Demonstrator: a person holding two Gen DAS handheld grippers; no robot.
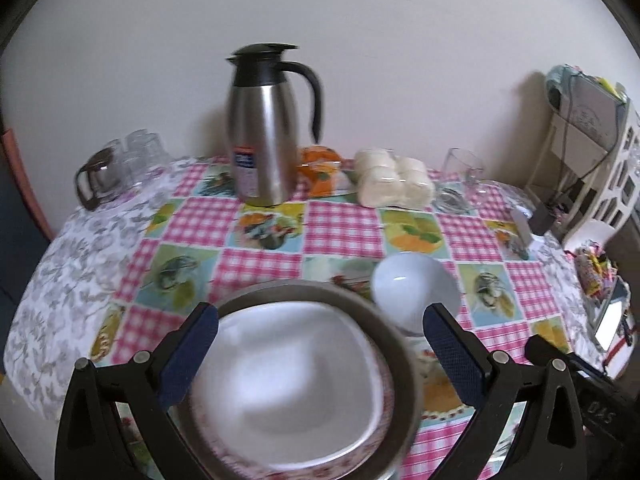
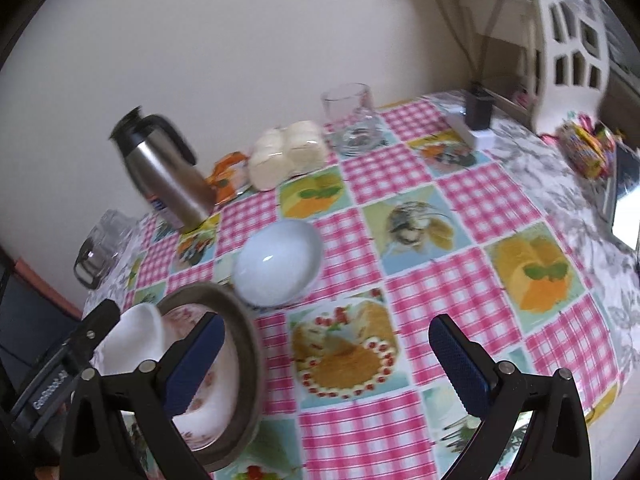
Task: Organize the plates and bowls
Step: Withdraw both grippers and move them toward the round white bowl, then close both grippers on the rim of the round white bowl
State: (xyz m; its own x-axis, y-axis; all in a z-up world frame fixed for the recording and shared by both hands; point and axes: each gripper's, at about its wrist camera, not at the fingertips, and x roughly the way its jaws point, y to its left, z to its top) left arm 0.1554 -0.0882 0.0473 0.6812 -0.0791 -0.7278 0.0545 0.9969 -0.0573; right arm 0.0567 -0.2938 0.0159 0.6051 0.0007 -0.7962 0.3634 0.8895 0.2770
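Observation:
A stack of plates lies at the near left of the table: a grey-rimmed plate (image 1: 394,332) at the bottom, a floral plate (image 1: 376,440) on it, and a white squarish dish (image 1: 288,376) on top. My left gripper (image 1: 320,354) is open, its fingers wide on either side of the stack. A white bowl (image 1: 414,284) stands just right of the stack, upright. In the right wrist view the bowl (image 2: 278,262) is ahead, the stack (image 2: 240,364) is at the left, and my right gripper (image 2: 326,364) is open and empty above the tablecloth.
A steel thermos jug (image 1: 264,128), an orange packet (image 1: 320,172), a pack of white buns (image 1: 394,182) and glasses (image 1: 460,176) stand along the wall. A glass pot (image 1: 100,180) is far left. A white rack (image 2: 568,32) and sweets (image 2: 588,148) are at right.

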